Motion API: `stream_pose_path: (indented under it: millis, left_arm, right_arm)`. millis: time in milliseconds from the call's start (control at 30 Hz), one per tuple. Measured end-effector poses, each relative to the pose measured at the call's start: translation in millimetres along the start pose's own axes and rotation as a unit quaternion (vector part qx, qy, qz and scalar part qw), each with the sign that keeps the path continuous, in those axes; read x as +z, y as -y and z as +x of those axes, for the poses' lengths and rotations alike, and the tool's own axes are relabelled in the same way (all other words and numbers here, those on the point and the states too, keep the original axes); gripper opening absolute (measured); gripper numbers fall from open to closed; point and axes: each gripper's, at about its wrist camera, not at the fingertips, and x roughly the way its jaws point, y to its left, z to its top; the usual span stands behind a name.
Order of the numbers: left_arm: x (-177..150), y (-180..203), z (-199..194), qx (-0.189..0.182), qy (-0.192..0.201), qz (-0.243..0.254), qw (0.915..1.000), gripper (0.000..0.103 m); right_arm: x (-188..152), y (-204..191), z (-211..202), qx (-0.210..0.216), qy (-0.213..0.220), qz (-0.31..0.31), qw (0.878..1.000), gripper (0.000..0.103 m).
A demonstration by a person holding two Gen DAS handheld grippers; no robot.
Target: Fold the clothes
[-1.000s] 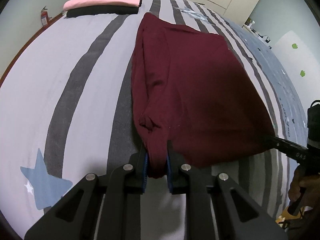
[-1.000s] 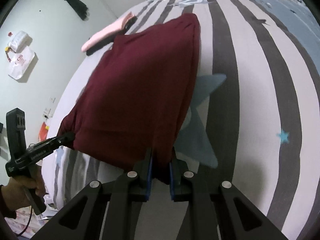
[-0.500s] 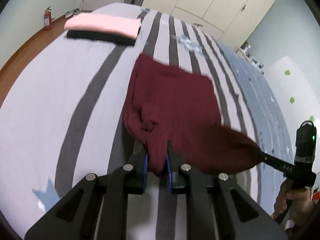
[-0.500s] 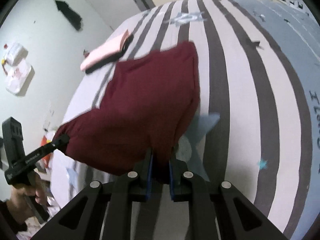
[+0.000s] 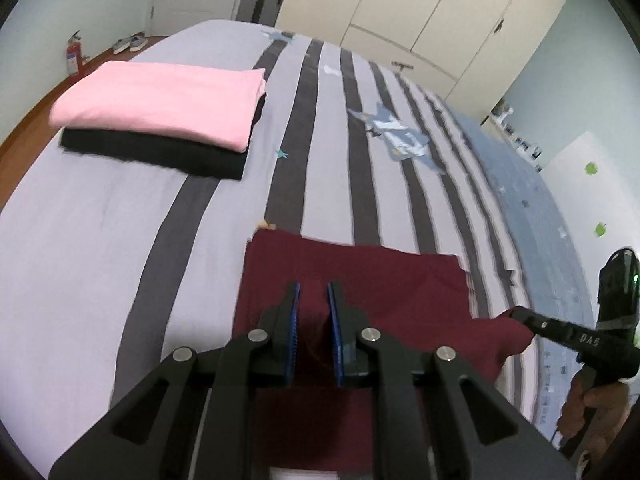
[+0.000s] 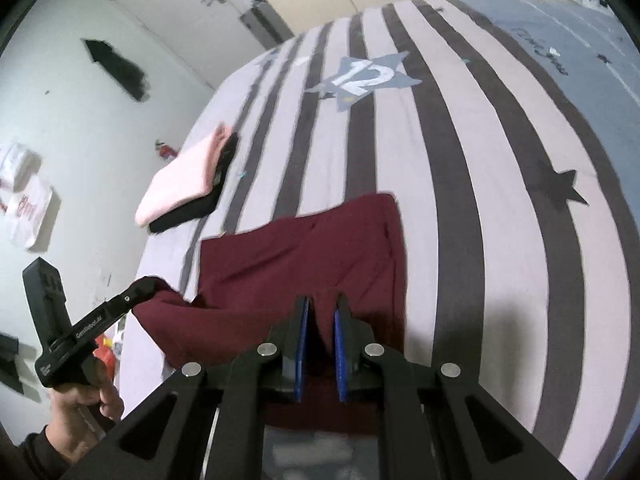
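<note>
We are gripping the maroon garment (image 5: 352,280) with both tools at its near edge. The left gripper (image 5: 313,332) is pinching a bunched fold of maroon cloth between its blue pads (image 5: 294,332), jaws narrow around the fabric. The right gripper (image 6: 320,344) is doing the same in its own view, its blue-lined fingers (image 6: 302,344) closing on a ridge of cloth. In the left wrist view the right gripper (image 5: 524,316) is showing at the far right, its tip buried in the garment's right corner; in the right wrist view the left gripper (image 6: 146,286) is showing at the left, its tip at the left corner. The garment is lying on the striped bedspread (image 5: 100,240) as a roughly rectangular panel, its far edge flat, the near edge lifting toward the tools. A folded pink garment (image 5: 160,100) is sitting on top of a folded black garment (image 5: 160,156), well apart at the far left of the bed. A blue star patch marked 12 (image 6: 360,76) is lying farther up the bed. Cream wardrobe doors (image 5: 420,12) are standing beyond the far end.
</note>
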Motion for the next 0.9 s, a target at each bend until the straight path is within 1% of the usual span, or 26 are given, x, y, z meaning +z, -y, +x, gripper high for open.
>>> stream_pose_path:
  millis: [100,167,200,233,267,300,333,367,400,433,500,567,633,667,733,833,900]
  left_arm:
    - [10.6,-1.5,24.1,0.006,-0.007,0.019,0.9998,0.011]
    - [12.7,-5.0,33.5,0.0,-0.014,0.021,0.9997,0.011]
    - [13.0,-8.9,34.6,-0.008,-0.015,0.013,0.9998,0.013]
    - [13.1,-14.2,33.8,-0.017,-0.015,-0.002,0.9997,0.016]
    - [12.8,-19.1,30.6,-0.028,-0.01,-0.015,0.9994,0.017]
    - [11.3,-24.2,22.6,-0.038,0.006,-0.024,0.999,0.022]
    - [8.9,-28.7,13.5,-0.043,0.024,-0.029,0.9984,0.032]
    - [5.8,-32.6,5.4,-0.046,0.038,-0.032,0.9977,0.039]
    - [1.8,-36.8,-2.9,-0.052,0.051,-0.035,0.9967,0.051]
    - [-3.3,-40.6,-11.5,-0.058,0.064,-0.037,0.9956,0.059]
    - [-11.7,-43.8,-21.2,-0.064,0.074,-0.026,0.9948,0.061]
    - [-18.4,-39.2,-20.6,-0.07,0.069,0.0,0.9951,0.062]
    - [-23.8,-32.1,-15.3,-0.073,0.059,0.033,0.995,0.062]
    - [-25.3,-27.6,-9.6,-0.072,0.05,0.053,0.9948,0.062]
    - [-23.0,-22.8,5.1,-0.08,0.035,0.075,0.9933,0.062]
    - [-19.3,-16.3,15.7,-0.094,0.022,0.092,0.9911,0.062]
    - [-16.4,-14.3,21.3,-0.095,0.02,0.103,0.9899,0.062]
  right_arm:
    - [19.2,12.9,28.7,0.005,-0.008,0.016,1.0,0.01]
    - [29.4,20.8,45.0,0.007,-0.013,0.025,1.0,0.011]
    - [32.3,23.2,49.5,0.006,-0.016,0.027,1.0,0.014]
    - [33.5,25.9,50.7,0.009,-0.015,0.03,0.999,0.014]
    - [32.6,29.0,48.1,0.018,-0.01,0.036,0.999,0.014]
    - [30.8,30.7,44.2,0.026,-0.001,0.036,0.999,0.015]
    - [28.1,30.9,38.8,0.032,0.012,0.028,0.999,0.024]
    - [24.3,30.2,33.1,0.034,0.025,0.017,0.999,0.031]
    - [19.5,28.4,27.0,0.033,0.04,0.001,0.999,0.043]
    - [12.6,25.9,20.4,0.031,0.054,-0.019,0.998,0.051]
    - [-3.5,18.9,7.8,0.023,0.081,-0.064,0.994,0.052]
    - [-16.8,11.3,2.4,0.013,0.087,-0.107,0.99,0.052]
    - [-27.2,6.5,4.7,0.005,0.085,-0.135,0.987,0.052]
    - [-27.9,5.7,9.2,0.002,0.079,-0.142,0.987,0.052]
    - [-23.1,5.9,19.7,0.0,0.075,-0.143,0.987,0.052]
    - [-17.0,7.0,32.5,0.001,0.07,-0.146,0.987,0.052]
    - [-12.8,7.0,39.5,0.003,0.065,-0.153,0.986,0.052]
